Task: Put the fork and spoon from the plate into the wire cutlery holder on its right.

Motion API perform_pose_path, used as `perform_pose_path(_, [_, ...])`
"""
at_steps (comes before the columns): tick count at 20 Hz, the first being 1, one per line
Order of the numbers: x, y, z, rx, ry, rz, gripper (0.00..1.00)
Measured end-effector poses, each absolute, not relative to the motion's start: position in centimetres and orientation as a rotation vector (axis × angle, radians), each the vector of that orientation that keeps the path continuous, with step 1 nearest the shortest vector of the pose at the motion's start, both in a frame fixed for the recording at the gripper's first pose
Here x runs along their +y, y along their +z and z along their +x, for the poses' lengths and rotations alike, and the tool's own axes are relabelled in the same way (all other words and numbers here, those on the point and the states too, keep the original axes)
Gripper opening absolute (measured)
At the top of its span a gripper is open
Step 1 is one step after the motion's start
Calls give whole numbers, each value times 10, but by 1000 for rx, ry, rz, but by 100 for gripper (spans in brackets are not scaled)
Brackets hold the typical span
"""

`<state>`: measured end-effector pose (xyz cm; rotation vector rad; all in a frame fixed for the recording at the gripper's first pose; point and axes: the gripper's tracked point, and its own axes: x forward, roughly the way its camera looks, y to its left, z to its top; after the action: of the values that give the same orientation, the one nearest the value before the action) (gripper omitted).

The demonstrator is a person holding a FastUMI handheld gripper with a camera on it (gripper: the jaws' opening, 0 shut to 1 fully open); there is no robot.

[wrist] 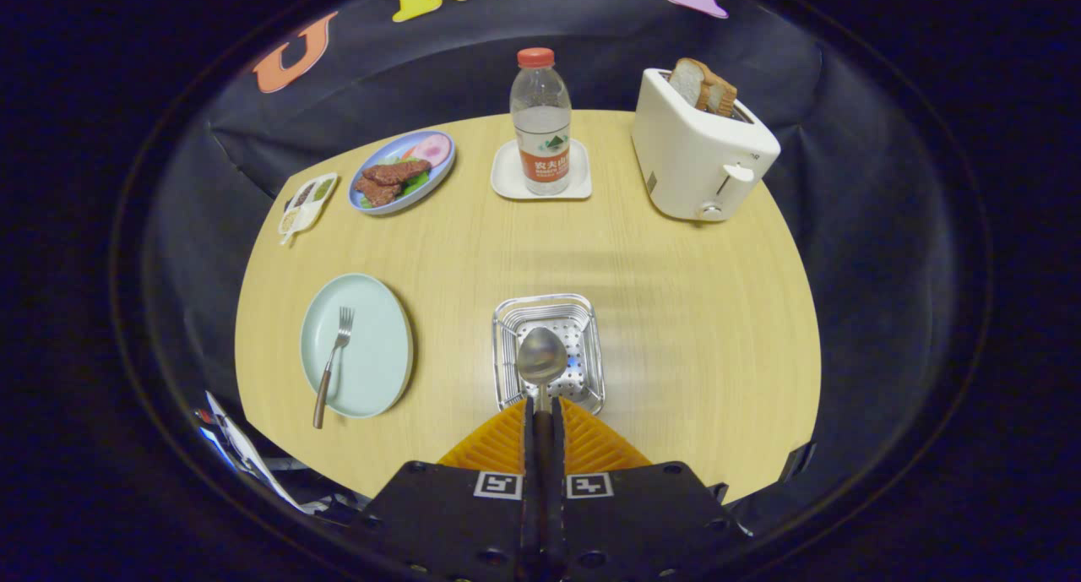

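My gripper (542, 406) is shut on the spoon (541, 358), both orange fingers (502, 443) pressed against its handle. The spoon's bowl points away from me and hangs over the square wire cutlery holder (505, 345), which stands just ahead of the fingers. To the left of the holder lies the pale green plate (376, 354). The fork (333, 364) rests on that plate, tines away from me, its brown handle reaching past the plate's near rim.
Beyond the holder stand a water bottle (540, 122) on a white coaster (511, 181), a white toaster (697, 155) holding bread slices, a blue plate (443, 164) of food and a small white condiment tray (306, 202). The round wooden table (692, 312) ends close behind the holder on my side.
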<state>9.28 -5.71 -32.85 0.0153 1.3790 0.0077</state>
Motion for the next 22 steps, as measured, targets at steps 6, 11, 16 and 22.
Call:
perform_pose_path(6, [-61, -331, 103, 1338, -4, 44, 7])
perform_pose_path(11, [-53, -316, 107, 1250, 25, 25, 12])
perform_pose_path(16, [-10, -301, 100, 1144, 130, 25, 75])
perform_pose_path(22, [50, -314, 79, 1112, 166, 51, 97])
